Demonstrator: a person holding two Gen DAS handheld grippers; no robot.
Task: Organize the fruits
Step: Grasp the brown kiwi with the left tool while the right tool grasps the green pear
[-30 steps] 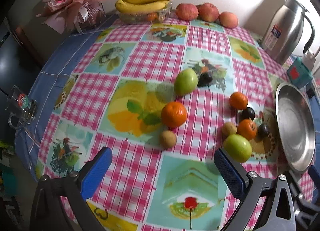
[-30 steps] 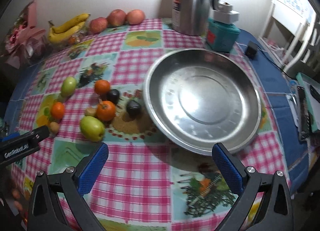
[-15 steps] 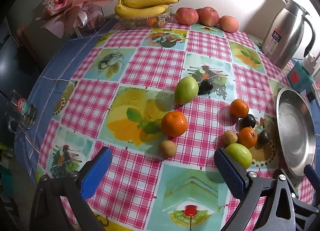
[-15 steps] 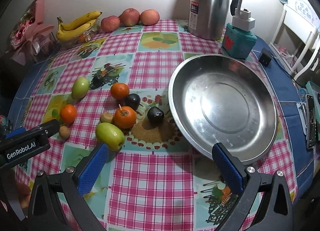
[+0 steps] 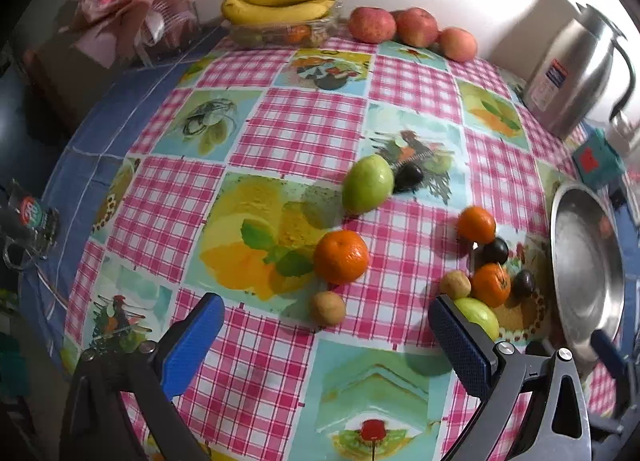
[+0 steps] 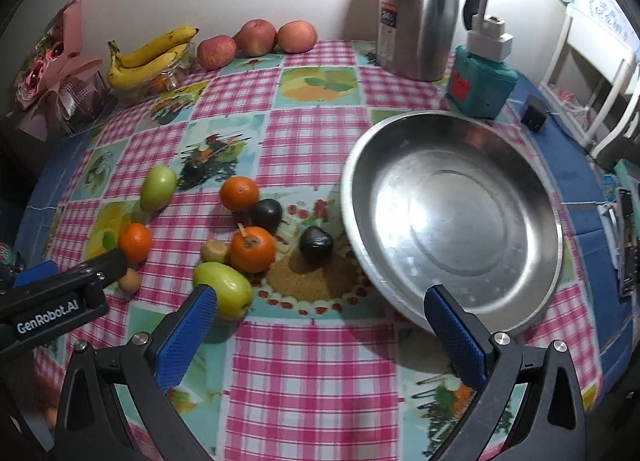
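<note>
While the steel basin sits empty, roughly 9 fruits lie loose on the desk; left gripper and right gripper both gape, holding nothing.

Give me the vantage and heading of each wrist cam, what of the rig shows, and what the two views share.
Left wrist: sits on the left gripper, above the table's near edge, facing the loose fruit and the bananas at the wall; its own blue-padded fingers show, jaws open.
Right wrist: sits on the right gripper, facing the steel bowl and the thermos; its own open fingers show, plus the left gripper's body at left.
Shared: the bowl, thermos, bananas, the fruit cluster, both green fruits.
</note>
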